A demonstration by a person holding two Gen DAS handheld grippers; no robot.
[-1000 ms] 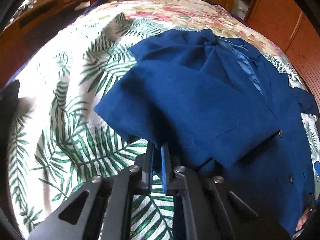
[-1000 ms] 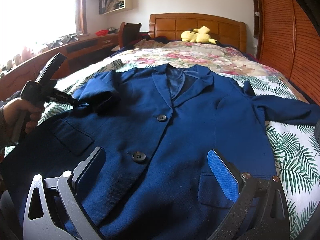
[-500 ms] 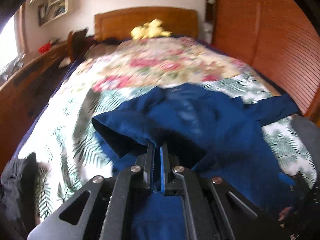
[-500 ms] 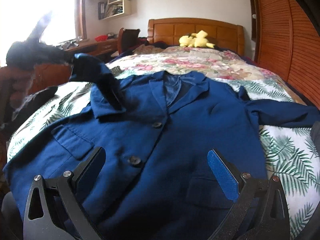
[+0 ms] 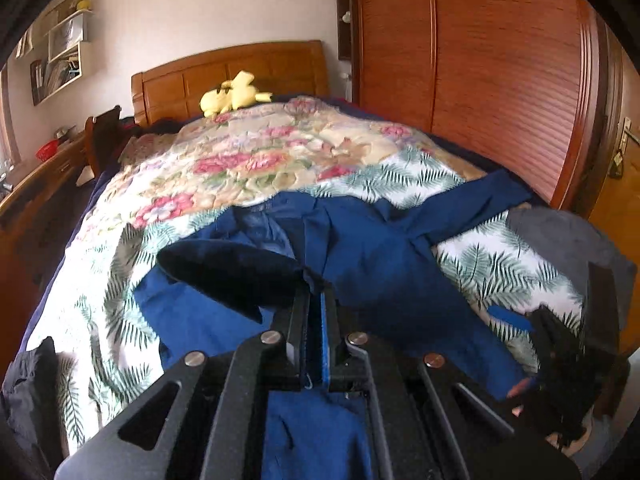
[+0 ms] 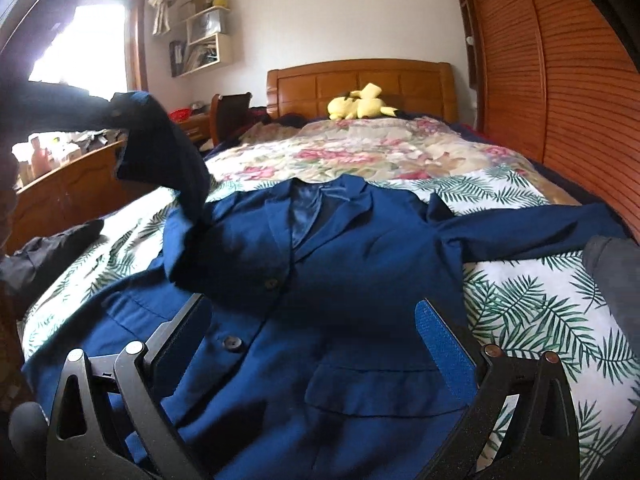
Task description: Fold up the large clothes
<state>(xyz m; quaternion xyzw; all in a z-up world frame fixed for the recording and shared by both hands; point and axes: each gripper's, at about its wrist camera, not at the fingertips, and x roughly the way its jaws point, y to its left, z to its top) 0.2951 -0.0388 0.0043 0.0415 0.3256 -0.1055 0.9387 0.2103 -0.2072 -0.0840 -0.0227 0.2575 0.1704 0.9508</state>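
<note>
A navy blue jacket (image 6: 352, 264) lies front up on the bed, buttons closed, collar toward the headboard. My left gripper (image 5: 316, 300) is shut on the jacket's left sleeve cuff (image 5: 236, 276) and holds it lifted above the jacket; it shows in the right wrist view (image 6: 160, 148) raised at the left. The jacket's other sleeve (image 6: 532, 232) stretches flat to the right. My right gripper (image 6: 312, 320) is open and empty, low over the jacket's lower front.
The bed has a palm-leaf sheet (image 6: 532, 304) and a floral quilt (image 6: 360, 152). A yellow plush toy (image 6: 360, 106) sits by the wooden headboard. A wooden wardrobe (image 6: 560, 80) lines the right side. A desk (image 6: 68, 184) stands left. Dark clothing (image 6: 44, 252) lies at the bed's left edge.
My left gripper has lifted the sleeve cuff up off the jacket and tilted up toward the headboard. The right gripper stayed open over the jacket's lower front.
</note>
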